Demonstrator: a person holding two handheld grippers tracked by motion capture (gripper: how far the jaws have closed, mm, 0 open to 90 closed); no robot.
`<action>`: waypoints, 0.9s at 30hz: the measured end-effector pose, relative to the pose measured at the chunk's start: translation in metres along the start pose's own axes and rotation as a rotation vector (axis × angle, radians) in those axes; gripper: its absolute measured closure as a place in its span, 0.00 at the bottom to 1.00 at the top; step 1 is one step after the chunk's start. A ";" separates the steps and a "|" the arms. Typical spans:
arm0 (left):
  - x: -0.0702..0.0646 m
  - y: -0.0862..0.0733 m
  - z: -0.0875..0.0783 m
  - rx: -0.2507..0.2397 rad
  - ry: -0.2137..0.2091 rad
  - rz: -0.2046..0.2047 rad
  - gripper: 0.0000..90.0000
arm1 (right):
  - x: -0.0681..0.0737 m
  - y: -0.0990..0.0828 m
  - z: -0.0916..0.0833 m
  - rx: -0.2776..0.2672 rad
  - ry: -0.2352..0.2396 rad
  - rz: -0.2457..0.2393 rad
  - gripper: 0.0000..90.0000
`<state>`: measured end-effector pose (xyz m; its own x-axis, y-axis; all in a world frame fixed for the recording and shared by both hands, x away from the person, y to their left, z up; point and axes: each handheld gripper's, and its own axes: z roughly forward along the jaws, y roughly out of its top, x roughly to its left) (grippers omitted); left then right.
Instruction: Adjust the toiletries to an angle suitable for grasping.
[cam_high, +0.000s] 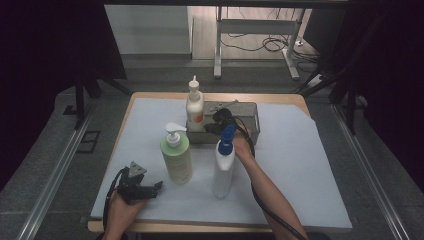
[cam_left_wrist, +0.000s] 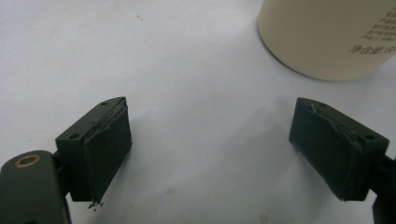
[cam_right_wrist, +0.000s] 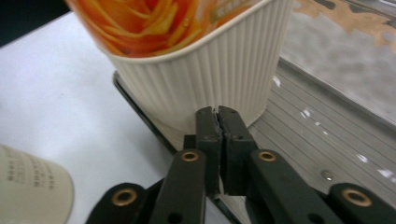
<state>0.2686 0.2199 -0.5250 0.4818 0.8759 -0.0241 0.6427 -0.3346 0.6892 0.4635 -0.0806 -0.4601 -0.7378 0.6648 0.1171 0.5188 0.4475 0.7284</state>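
Nearest, the left gripper (cam_high: 150, 189) rested on the table (cam_high: 300, 170), jaws wide and empty. Three bottles stood upright, long axes vertical: green pump bottle (cam_high: 177, 159), blue-capped bottle (cam_high: 224, 165), and, farthest, orange-labelled bottle (cam_high: 194, 105) in the grey tray (cam_high: 247, 112). The right gripper (cam_right_wrist: 218, 122), jaws together and empty, pointed at that bottle's ribbed base.

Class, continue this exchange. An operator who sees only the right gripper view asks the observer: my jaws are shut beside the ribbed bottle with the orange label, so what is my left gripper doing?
Observer: The left gripper rests on the table at its front left, jaws open, nothing between them.
Operator: Any other bottles?
Observer: A green pump bottle stands upright just right of that gripper.
Operator: Anything near my right hand?
Observer: A white bottle with a blue cap stands just in front of it, nearer you.
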 end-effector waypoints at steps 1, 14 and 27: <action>0.000 0.000 0.000 0.000 0.000 0.000 0.14 | 0.000 0.000 0.001 0.007 -0.011 -0.001 0.94; 0.000 0.000 0.000 0.000 -0.001 0.001 0.14 | -0.003 0.008 0.011 0.018 -0.040 0.022 0.99; 0.000 0.000 0.000 0.000 0.000 0.002 0.14 | 0.000 0.009 0.011 0.015 -0.052 0.005 0.97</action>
<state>0.2687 0.2200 -0.5251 0.4827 0.8755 -0.0230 0.6419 -0.3358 0.6894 0.4730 -0.0705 -0.4612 -0.7122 0.6968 0.0849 0.5289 0.4532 0.7175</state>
